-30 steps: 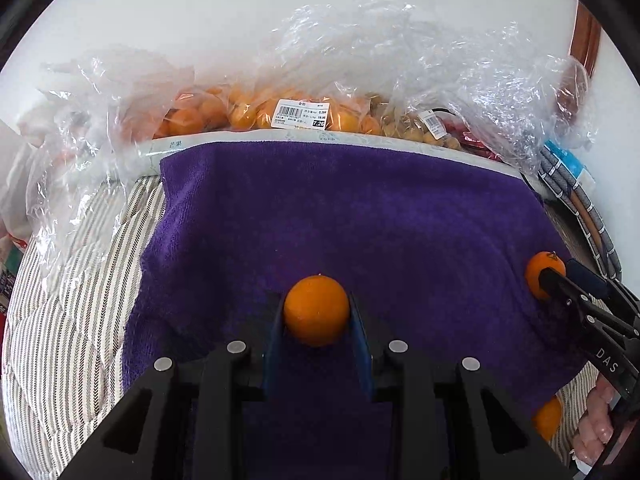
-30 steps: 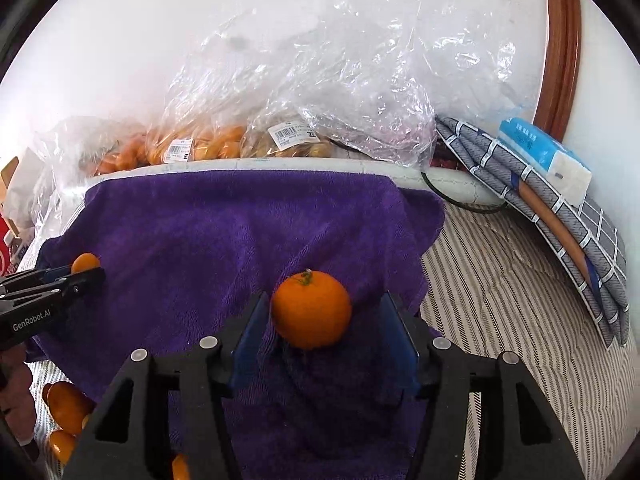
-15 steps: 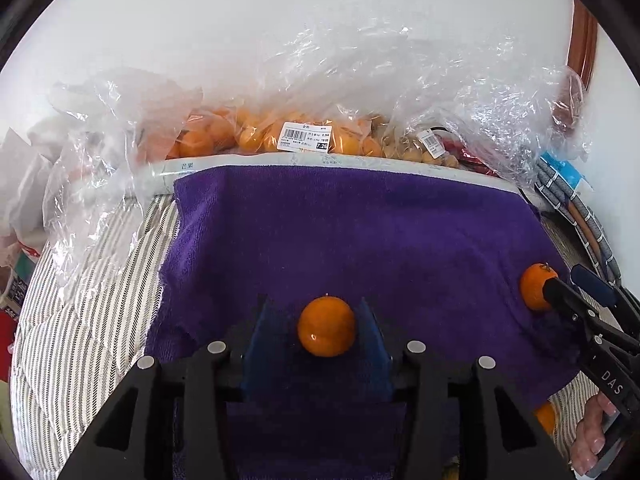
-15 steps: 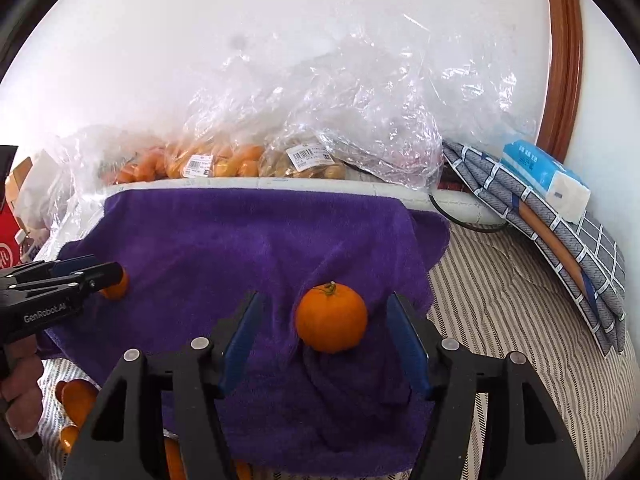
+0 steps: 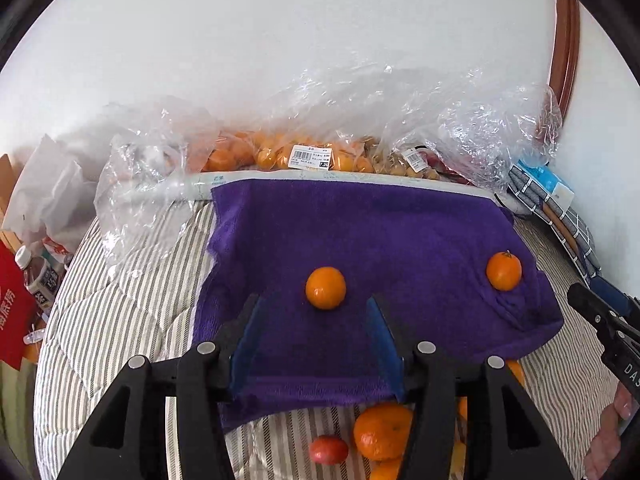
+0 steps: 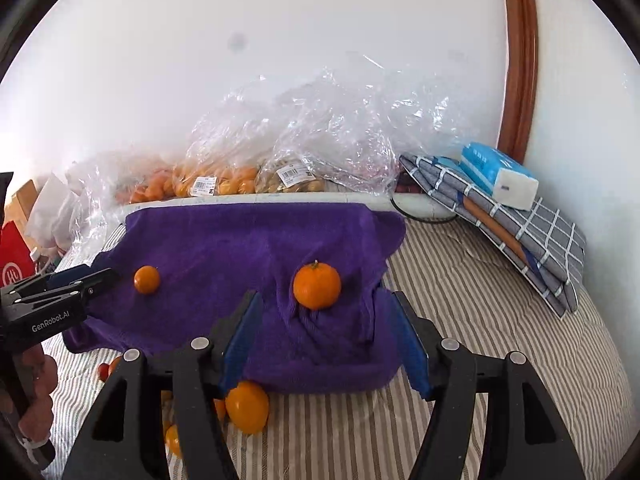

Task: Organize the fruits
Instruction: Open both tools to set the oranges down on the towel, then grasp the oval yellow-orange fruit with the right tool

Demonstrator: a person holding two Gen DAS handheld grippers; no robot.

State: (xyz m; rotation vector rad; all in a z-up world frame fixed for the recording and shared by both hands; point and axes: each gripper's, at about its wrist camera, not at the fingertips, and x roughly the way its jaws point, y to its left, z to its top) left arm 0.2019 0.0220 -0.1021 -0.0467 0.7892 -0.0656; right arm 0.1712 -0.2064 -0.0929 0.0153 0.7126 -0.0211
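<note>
Two mandarins sit released on the purple towel (image 5: 360, 224), one (image 5: 325, 288) ahead of my left gripper (image 5: 316, 336), whose empty jaws just opened, one (image 6: 317, 285) ahead of my half-open, empty right gripper (image 6: 326, 340), and I fear the rumpled cloth may let them roll.

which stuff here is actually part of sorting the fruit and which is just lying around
Part of the job:
small orange
stemmed orange
purple towel
loose fruit on the bed
bagged fruit

Lying about:
tissue pack
checked cloth
red bag
bottle
</note>
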